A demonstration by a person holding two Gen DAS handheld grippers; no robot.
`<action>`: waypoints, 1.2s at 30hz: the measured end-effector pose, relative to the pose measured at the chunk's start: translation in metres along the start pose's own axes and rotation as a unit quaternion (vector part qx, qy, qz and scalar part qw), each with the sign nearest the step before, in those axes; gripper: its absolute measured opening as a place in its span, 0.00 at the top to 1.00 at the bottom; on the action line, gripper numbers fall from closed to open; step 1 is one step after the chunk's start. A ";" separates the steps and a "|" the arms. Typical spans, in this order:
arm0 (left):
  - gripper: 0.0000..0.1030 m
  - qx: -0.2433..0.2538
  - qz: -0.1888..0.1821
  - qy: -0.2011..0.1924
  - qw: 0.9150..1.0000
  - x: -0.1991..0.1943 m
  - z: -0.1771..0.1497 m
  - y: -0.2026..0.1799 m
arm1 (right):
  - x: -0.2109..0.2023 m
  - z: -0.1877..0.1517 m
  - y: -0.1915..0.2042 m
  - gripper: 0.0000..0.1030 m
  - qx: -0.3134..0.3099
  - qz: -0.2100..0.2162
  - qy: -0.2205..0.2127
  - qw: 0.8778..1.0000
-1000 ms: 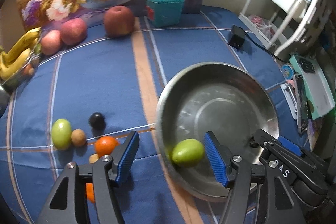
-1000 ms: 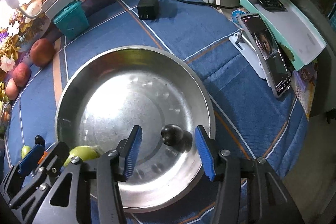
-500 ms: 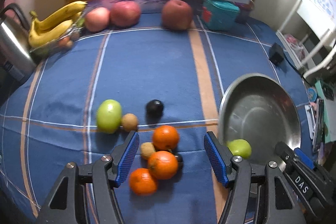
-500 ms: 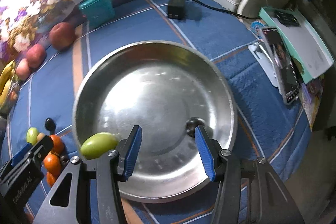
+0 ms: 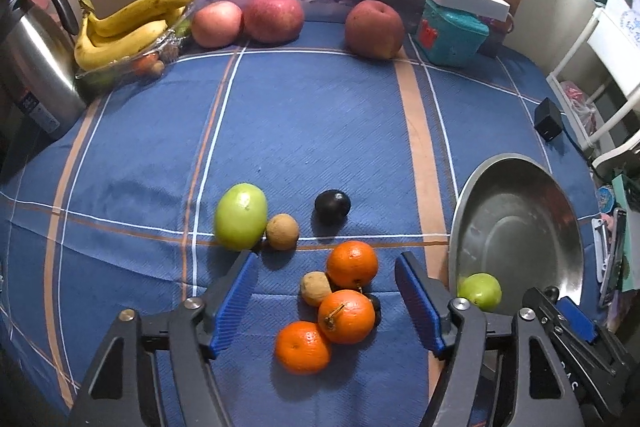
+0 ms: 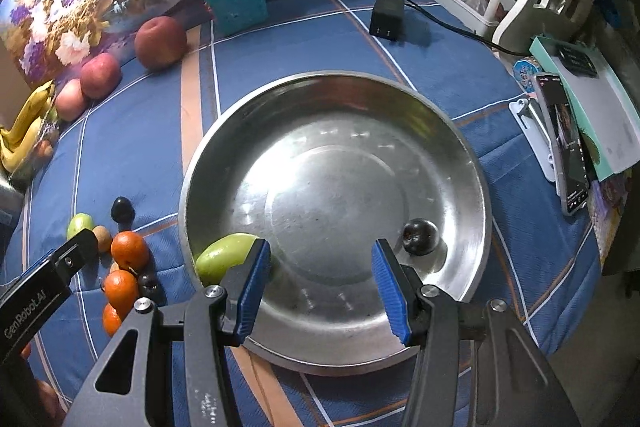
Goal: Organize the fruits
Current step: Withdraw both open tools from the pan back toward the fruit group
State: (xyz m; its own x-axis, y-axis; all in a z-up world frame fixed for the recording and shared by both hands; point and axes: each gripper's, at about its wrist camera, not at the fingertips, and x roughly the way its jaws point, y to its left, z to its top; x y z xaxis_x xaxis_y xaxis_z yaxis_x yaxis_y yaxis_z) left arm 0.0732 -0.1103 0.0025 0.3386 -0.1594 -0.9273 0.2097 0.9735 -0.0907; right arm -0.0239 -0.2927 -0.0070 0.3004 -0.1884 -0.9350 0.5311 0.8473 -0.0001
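Observation:
My left gripper (image 5: 326, 301) hangs over a cluster of three oranges (image 5: 346, 310) and small brown fruits on the blue cloth; its jaws are opening and nothing is pressed between them. A green fruit (image 5: 240, 215), a brown fruit (image 5: 282, 231) and a dark plum (image 5: 332, 206) lie just beyond. The steel bowl (image 6: 472, 163) holds a green fruit (image 6: 224, 258) at its left wall and a dark plum (image 6: 420, 235) at the right. My right gripper (image 6: 320, 285) stands open above the bowl's near side, empty. The bowl (image 5: 516, 227) also shows at the right of the left wrist view.
At the back stand three red apples (image 5: 272, 18), bananas (image 5: 132, 23) in a clear tray, a steel kettle (image 5: 36, 67), a teal box (image 5: 452, 35) with a lamp, and a flowered panel. A black charger (image 6: 386, 21), phone (image 6: 564, 143) and white rack sit right.
The left gripper swung left from the bowl to above the orange cluster and its jaws widened. The right gripper drifted over the bowl; the plum now lies right of its fingers.

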 end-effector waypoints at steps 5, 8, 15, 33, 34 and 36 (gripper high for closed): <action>0.24 -0.007 0.010 0.009 1.000 0.007 -0.001 0.005 | 0.006 0.000 0.000 0.48 -0.001 -0.003 0.010 1.000; 0.10 -0.010 0.020 0.010 1.000 0.008 -0.001 0.008 | 0.010 0.000 0.000 0.39 -0.002 -0.006 0.018 1.000; 0.00 -0.011 0.040 0.004 0.999 0.012 -0.002 0.013 | 0.017 -0.002 -0.001 0.12 -0.005 0.001 0.022 1.000; 0.00 0.004 0.059 -0.034 0.998 -0.004 -0.006 0.021 | 0.005 -0.005 0.005 0.07 -0.003 0.027 -0.001 1.000; 0.00 0.003 0.062 -0.034 0.997 -0.005 -0.007 0.024 | 0.005 -0.006 0.007 0.07 -0.004 0.025 -0.001 1.000; 0.00 0.000 0.067 -0.035 0.997 -0.007 -0.009 0.030 | 0.004 -0.008 0.010 0.07 -0.008 0.025 0.001 1.000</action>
State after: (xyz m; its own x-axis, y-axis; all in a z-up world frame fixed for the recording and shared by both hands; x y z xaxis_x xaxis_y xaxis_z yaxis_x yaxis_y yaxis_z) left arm 0.0687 -0.0781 0.0033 0.4260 -0.0386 -0.9039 0.1590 0.9867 0.0328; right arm -0.0233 -0.2812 -0.0138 0.3238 -0.1450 -0.9349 0.5036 0.8630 0.0406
